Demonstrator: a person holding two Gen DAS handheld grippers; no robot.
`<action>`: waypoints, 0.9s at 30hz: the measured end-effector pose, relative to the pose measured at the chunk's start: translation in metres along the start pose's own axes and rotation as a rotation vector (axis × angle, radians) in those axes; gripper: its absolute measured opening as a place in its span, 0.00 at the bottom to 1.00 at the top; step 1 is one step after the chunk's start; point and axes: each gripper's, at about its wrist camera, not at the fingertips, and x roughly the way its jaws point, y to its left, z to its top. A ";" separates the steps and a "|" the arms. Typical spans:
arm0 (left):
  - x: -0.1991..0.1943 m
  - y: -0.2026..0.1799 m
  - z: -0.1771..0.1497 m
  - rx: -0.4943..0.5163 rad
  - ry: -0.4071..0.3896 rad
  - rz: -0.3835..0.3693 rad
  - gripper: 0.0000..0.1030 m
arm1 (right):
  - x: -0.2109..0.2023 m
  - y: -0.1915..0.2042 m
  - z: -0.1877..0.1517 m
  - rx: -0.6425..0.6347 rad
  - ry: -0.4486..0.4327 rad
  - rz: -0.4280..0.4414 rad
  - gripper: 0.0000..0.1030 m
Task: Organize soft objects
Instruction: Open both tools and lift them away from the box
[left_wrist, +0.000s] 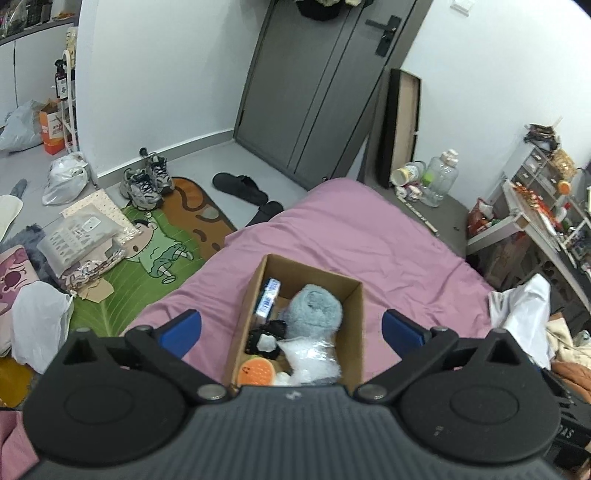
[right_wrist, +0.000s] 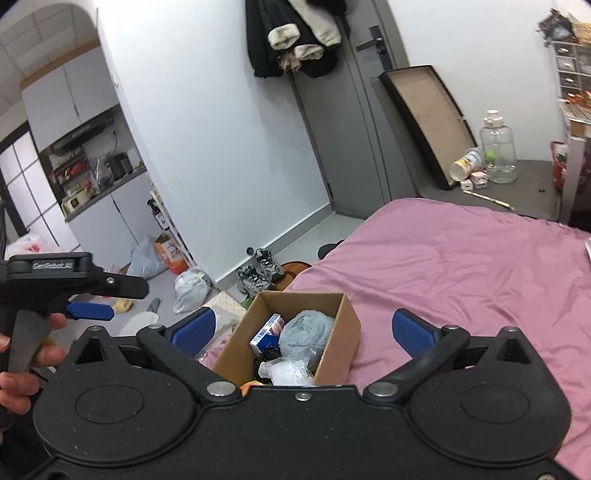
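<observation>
Left gripper (left_wrist: 291, 325) body: black plastic, ribbed grey top housing, two round black discs at the sides.
Left gripper pads (left_wrist: 184, 326): blue, rounded, on black linkage arms with silver pivot screws.
Right gripper (right_wrist: 303, 330) body: matte black, smooth top with one small central screw, two round discs.
Right gripper pads (right_wrist: 410, 330): blue, same linkage and silver pivots.
Marking: white "GenRobot.AI" lettering on the left gripper's side, seen from the right wrist.
Handle: grey trigger under the person's hand (right_wrist: 22, 354).
</observation>
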 end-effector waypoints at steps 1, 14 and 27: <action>-0.005 -0.002 -0.003 0.000 -0.003 -0.007 1.00 | -0.005 -0.003 -0.001 0.016 -0.002 0.002 1.00; -0.046 -0.030 -0.054 0.001 -0.001 -0.018 1.00 | -0.064 -0.024 -0.015 0.098 -0.015 -0.050 1.00; -0.080 -0.058 -0.082 0.055 -0.036 -0.023 1.00 | -0.118 -0.024 -0.033 0.107 -0.033 -0.073 1.00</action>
